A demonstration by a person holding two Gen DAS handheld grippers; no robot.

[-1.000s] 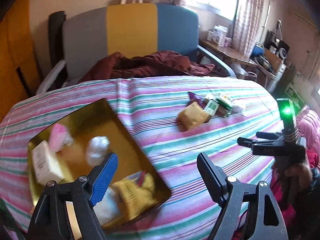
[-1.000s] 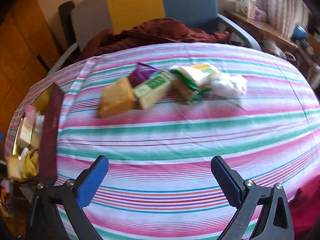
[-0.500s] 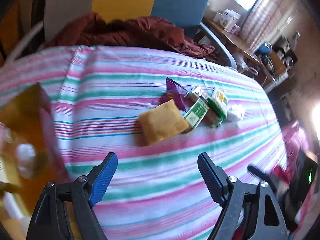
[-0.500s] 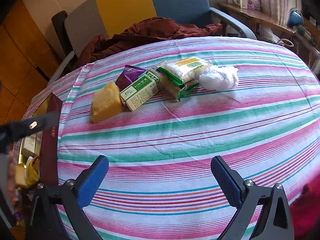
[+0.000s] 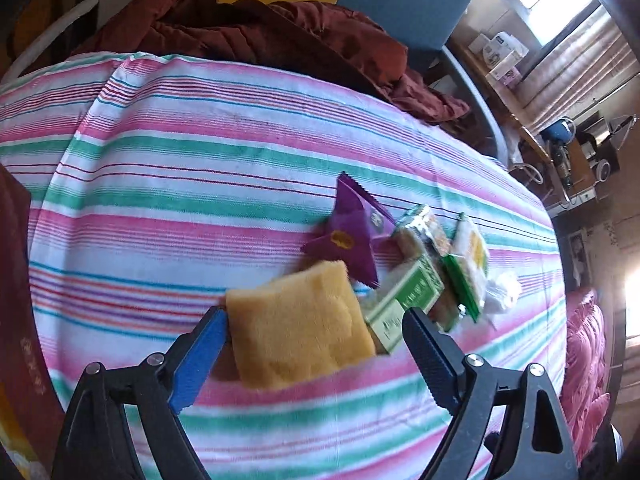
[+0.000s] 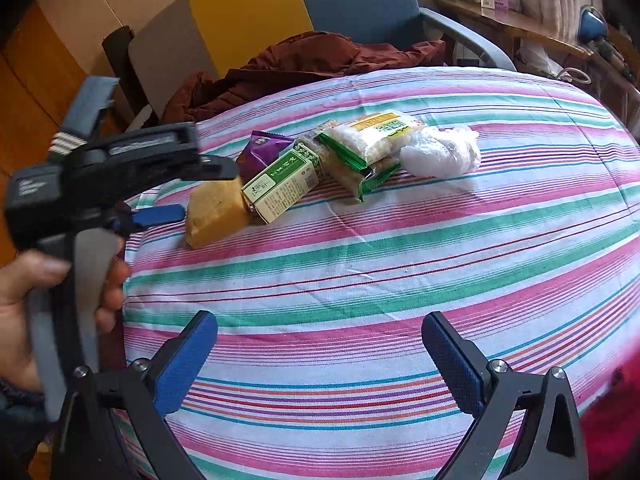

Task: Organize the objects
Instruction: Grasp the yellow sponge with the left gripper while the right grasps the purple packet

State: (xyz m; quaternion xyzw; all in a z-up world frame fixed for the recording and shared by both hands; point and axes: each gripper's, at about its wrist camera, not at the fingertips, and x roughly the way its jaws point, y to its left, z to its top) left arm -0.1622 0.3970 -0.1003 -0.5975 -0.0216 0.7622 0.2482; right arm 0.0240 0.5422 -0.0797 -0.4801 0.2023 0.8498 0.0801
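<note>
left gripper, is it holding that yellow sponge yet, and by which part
Nothing is held. The left gripper has its jaws opening astride the yellow sponge, pads not pressing it. The right gripper is open over bare striped cloth.

yellow sponge (image 5: 298, 326): soft, squarish block, lying flat; leftmost of the cluster, toward the desk's far-left part.
purple packet (image 5: 352, 236): crinkled foil wrapper with zigzag ends, just behind the sponge.
green-and-white carton (image 6: 280, 186): small box on its side, touching the sponge's right edge.
clear snack packs (image 6: 372, 140): green-trimmed, stacked askew, right of the carton.
white plastic bundle (image 6: 440, 152): crumpled, rightmost, beside the packs.
gold-lined box (image 5: 16, 360): only its dark red wall shows, at the desk's left edge.
</note>
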